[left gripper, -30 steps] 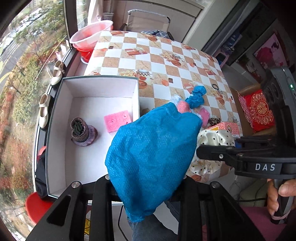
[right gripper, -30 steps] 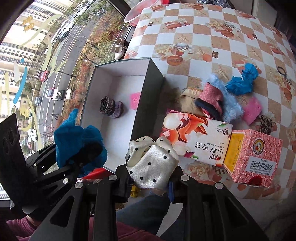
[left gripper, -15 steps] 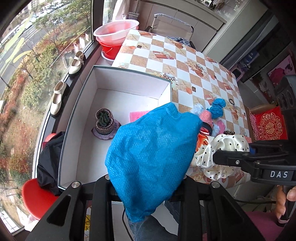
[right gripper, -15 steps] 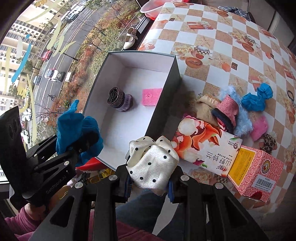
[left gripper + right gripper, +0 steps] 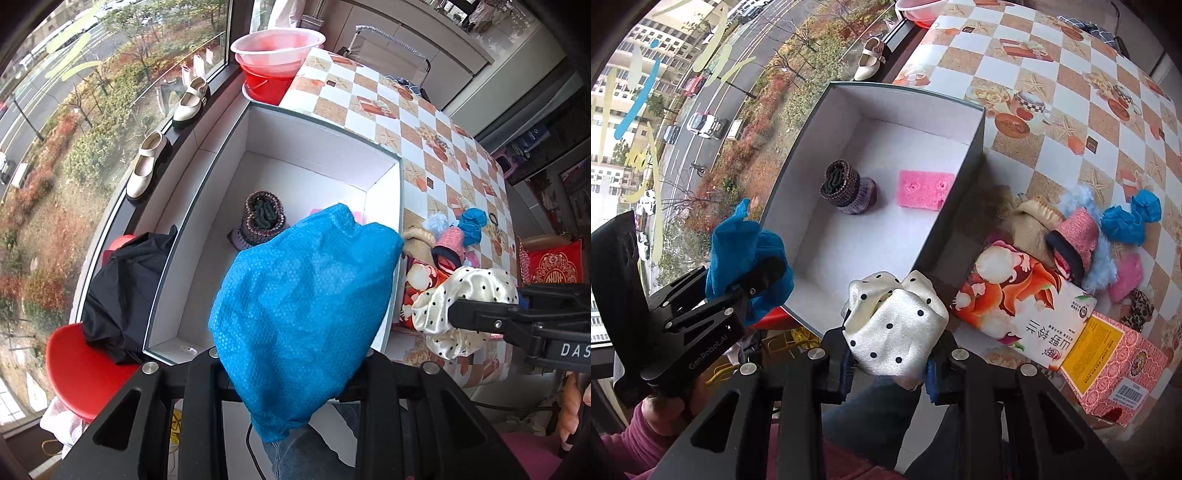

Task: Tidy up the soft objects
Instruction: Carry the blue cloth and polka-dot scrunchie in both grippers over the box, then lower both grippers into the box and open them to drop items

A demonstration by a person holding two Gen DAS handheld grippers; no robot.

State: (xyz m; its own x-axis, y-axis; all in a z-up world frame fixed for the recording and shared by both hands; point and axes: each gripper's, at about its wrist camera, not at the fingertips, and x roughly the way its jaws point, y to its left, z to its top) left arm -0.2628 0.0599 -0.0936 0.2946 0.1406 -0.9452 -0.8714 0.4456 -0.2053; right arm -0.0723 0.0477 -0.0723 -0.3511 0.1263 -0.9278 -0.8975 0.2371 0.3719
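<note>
The left claw (image 5: 291,363) is clamped on a blue bubble-textured cloth (image 5: 306,306), which bulges up between its fingers and fills the middle of the left wrist view. The cloth hides the claw's fingertips, the near right part of the box floor and most of a pink sponge (image 5: 925,189) lying ahead of it. Ahead of and below this claw sits the open white-lined box (image 5: 207,206), with a rolled dark knitted piece (image 5: 263,218) standing on its floor, beside the sponge but not touching it.

The right claw (image 5: 892,360) grips a cream polka-dot satin scrunchie (image 5: 895,325); the fabric covers the fingertips, so only the blue pads at either side peek out. It hangs just off the near corner of the box. To the right of this claw, on the checkered desk (image 5: 1071,74), lie a tissue pack with an orange print (image 5: 1023,299) and a pink carton (image 5: 1108,354), the carton's far end cut by the view's rim. Beyond them is a heap of soft things: a blue crumpled cloth (image 5: 1132,218), a pink knitted piece with a dark band (image 5: 1075,238) and pale blue fur (image 5: 1104,258), partly overlapping and hard to separate. A leopard-print item (image 5: 1139,304) is half hidden behind the carton.
</note>
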